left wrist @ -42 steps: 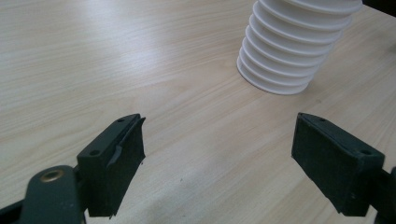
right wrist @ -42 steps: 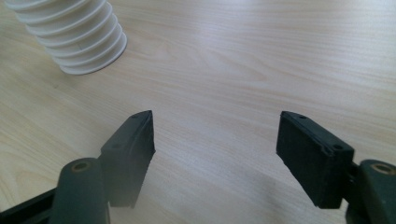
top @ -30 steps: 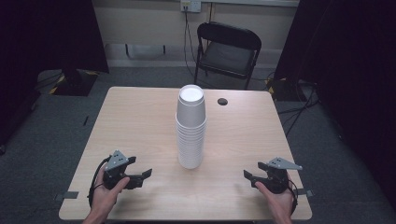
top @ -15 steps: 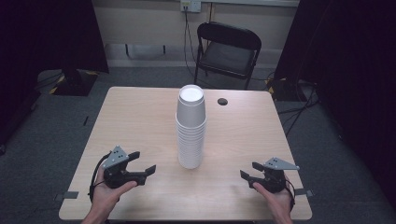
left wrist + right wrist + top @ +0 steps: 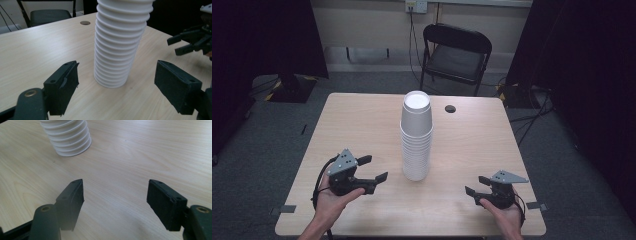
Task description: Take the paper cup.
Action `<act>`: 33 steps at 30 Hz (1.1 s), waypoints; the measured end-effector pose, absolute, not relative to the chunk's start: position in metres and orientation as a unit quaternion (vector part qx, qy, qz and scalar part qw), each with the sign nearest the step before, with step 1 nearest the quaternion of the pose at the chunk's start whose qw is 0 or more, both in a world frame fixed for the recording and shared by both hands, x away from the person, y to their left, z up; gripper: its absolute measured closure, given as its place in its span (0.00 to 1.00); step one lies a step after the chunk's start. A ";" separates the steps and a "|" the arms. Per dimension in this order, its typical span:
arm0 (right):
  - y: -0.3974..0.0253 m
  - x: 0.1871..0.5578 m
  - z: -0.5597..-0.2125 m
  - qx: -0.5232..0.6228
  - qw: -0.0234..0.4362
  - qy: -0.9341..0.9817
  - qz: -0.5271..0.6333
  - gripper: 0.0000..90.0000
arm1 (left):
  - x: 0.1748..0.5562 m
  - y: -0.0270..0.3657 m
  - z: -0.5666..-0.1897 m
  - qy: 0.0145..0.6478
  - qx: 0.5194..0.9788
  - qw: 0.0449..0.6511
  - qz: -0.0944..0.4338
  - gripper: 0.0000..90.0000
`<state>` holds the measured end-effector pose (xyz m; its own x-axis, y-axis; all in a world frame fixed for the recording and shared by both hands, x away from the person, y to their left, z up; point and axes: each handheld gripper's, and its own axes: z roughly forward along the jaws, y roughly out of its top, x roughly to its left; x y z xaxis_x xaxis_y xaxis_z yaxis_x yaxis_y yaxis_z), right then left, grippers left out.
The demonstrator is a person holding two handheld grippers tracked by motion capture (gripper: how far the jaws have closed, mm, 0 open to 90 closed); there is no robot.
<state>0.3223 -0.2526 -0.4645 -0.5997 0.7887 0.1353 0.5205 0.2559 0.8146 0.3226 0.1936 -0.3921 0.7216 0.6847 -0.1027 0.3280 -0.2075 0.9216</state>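
Note:
A tall stack of white ribbed cups (image 5: 416, 140) stands upright in the middle of the wooden table (image 5: 352, 125). My left gripper (image 5: 376, 167) is held just left of the stack's base, open, its jaws pointing at the cups. In the left gripper view the stack (image 5: 120, 45) rises between and beyond the wide-open jaws of the left gripper (image 5: 117, 72), not touching them. My right gripper (image 5: 474, 184) hovers near the front right of the table, open and empty, well apart from the stack. In the right gripper view the open right gripper (image 5: 116, 187) frames bare wood, with the stack's base (image 5: 68, 138) at upper left.
A small dark round hole (image 5: 450, 108) sits in the tabletop behind and right of the stack. A black folding chair (image 5: 457, 55) stands past the far edge. The right gripper (image 5: 191, 42) appears at the right in the left gripper view.
My left gripper has moved forward and right, closer to the base of the cup stack. The right gripper has shifted only slightly left. Both stay open.

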 end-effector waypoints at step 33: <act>-0.255 0.327 -0.470 0.430 0.146 0.776 0.437 0.31 | 0.353 0.145 -0.307 0.284 0.733 0.581 0.211 0.17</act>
